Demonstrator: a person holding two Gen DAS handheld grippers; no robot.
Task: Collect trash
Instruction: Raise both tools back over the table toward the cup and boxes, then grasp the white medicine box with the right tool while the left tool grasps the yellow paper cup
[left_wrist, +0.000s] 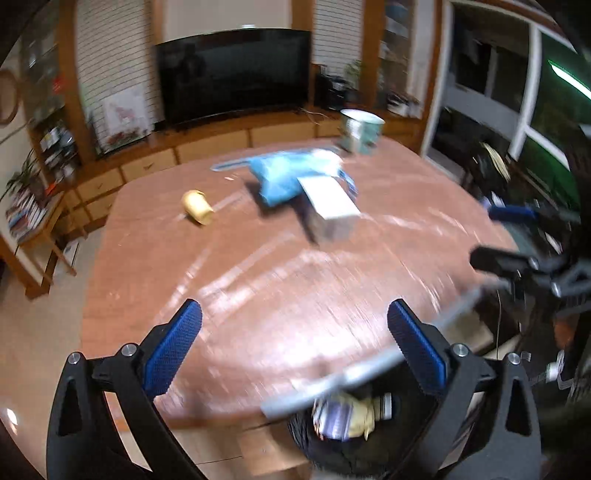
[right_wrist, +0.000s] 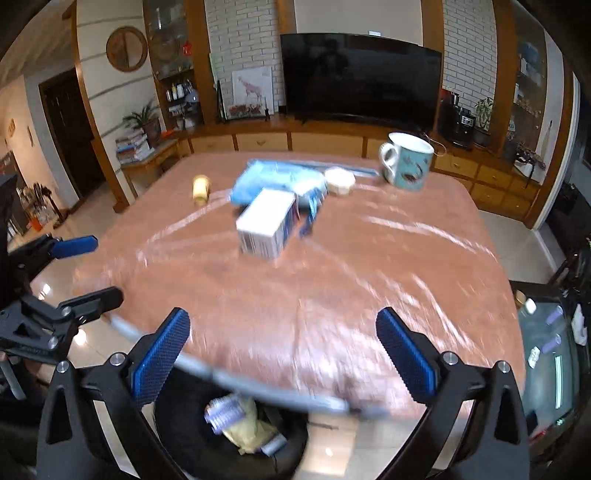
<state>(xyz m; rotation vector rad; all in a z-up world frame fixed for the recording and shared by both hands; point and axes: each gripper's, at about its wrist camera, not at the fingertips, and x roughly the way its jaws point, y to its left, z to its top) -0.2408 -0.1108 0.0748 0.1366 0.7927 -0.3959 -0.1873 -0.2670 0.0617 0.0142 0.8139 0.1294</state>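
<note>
My left gripper (left_wrist: 294, 308) is open over the near edge of the table (left_wrist: 258, 280), nothing between its blue pads. My right gripper (right_wrist: 282, 317) is open too, beside it. A long grey strip (left_wrist: 369, 365) (right_wrist: 258, 387), blurred, stretches across below both grippers, above a black bin (right_wrist: 177, 424). The bin holds crumpled yellow paper (right_wrist: 251, 428) and a purple-white wrapper (left_wrist: 334, 417). On the table lie a white box (right_wrist: 267, 221), a blue packet (right_wrist: 273, 177) and a tipped yellow cup (right_wrist: 201, 188).
A patterned mug (right_wrist: 406, 160) stands at the table's far right, with a round white lid-like thing (right_wrist: 340, 179) next to it. Behind the table run a low wooden cabinet and a dark TV (right_wrist: 360, 77). Tiled floor lies to the left.
</note>
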